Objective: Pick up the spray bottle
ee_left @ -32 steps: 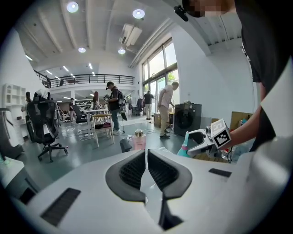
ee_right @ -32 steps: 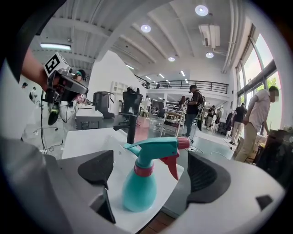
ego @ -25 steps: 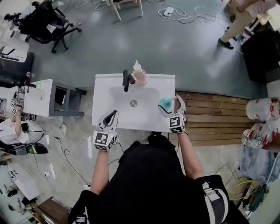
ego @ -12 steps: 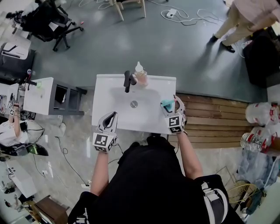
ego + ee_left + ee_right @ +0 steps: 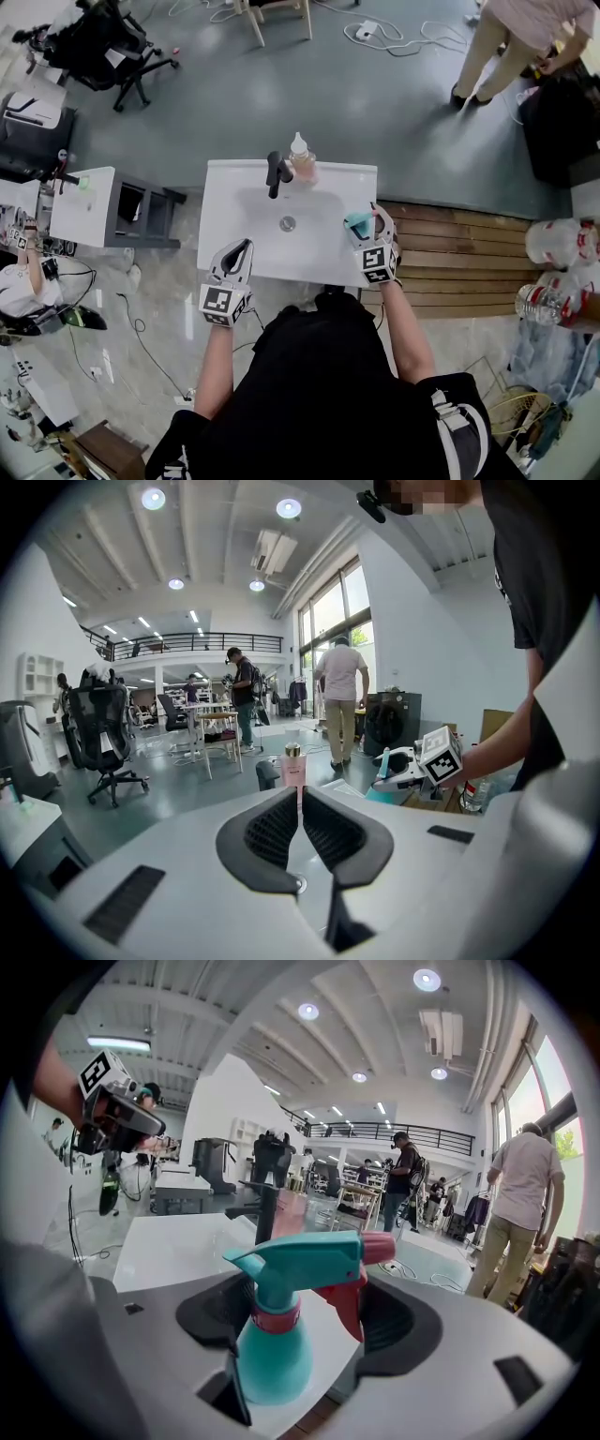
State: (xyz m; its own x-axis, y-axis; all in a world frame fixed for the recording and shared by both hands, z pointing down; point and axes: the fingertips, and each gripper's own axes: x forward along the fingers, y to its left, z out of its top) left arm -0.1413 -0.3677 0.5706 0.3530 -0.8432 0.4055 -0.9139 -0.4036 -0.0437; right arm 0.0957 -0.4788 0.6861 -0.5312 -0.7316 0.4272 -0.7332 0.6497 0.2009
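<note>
Right tongs about half closed and clamped on the teal plastic spray bottle with pink nozzle and red trigger. Bottle stands upright at the right front edge of the white basin-top table. Left tongs are pinched together and empty, over the table's front-left edge.

Glossy teal plastic spray bottle, smooth white sink top, matt wooden decking
</note>
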